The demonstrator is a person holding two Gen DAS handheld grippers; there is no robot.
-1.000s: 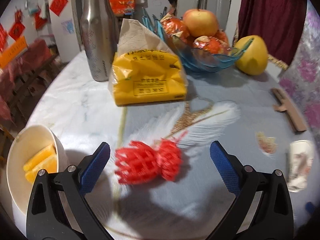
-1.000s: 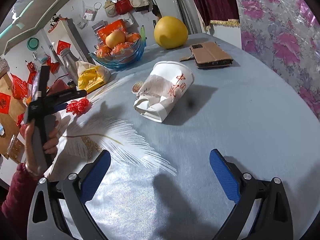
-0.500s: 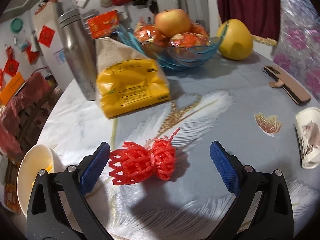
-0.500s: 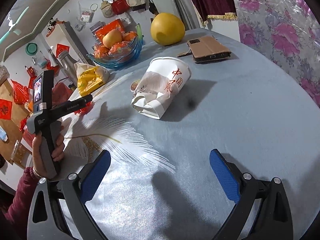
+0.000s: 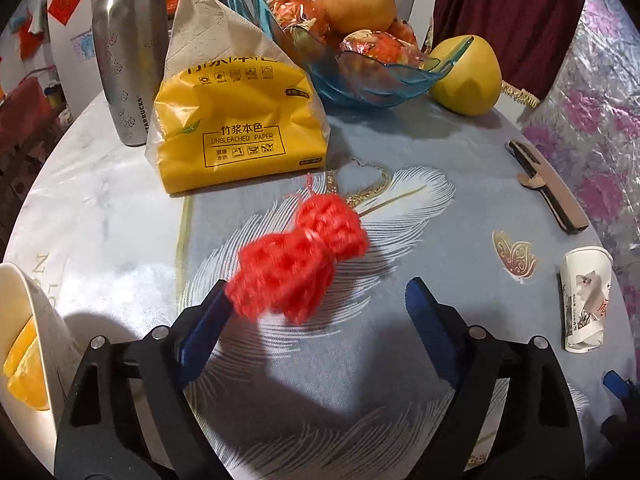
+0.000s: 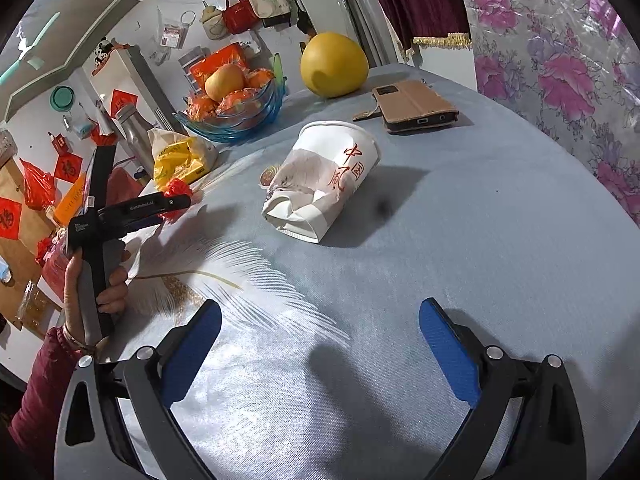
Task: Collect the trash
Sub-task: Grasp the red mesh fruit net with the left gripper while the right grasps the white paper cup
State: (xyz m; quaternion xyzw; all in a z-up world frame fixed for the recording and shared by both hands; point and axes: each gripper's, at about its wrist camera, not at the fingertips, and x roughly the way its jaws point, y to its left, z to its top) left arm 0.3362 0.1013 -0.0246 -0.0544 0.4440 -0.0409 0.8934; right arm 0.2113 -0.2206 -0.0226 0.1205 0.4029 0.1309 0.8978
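Observation:
A red foam fruit net (image 5: 300,256) lies on the feather-print tablecloth, blurred, and reaches in between the jaws of my left gripper (image 5: 316,300). Those jaws are closing; the left pad (image 5: 208,320) is at the net's edge, while the right pad (image 5: 428,320) stands well apart from it. A crushed white paper cup (image 6: 324,184) lies on its side in the middle of the table, beyond my right gripper (image 6: 320,312), which is open with nothing between its fingers. The right wrist view shows a hand holding the left gripper (image 6: 182,202) over the net (image 6: 178,190). The cup (image 5: 586,300) also shows at the right of the left wrist view.
At the back stand a yellow tissue pack (image 5: 236,132), a steel bottle (image 5: 128,52), a blue glass fruit bowl (image 5: 372,76) and a pomelo (image 5: 468,76). A phone in a brown case (image 6: 416,106) lies far right. A white bowl (image 5: 28,312) with orange slices sits at the left edge.
The left gripper has come forward and down, so the red net now sits between its jaws, and the jaws have narrowed. The right gripper and the cup have stayed put.

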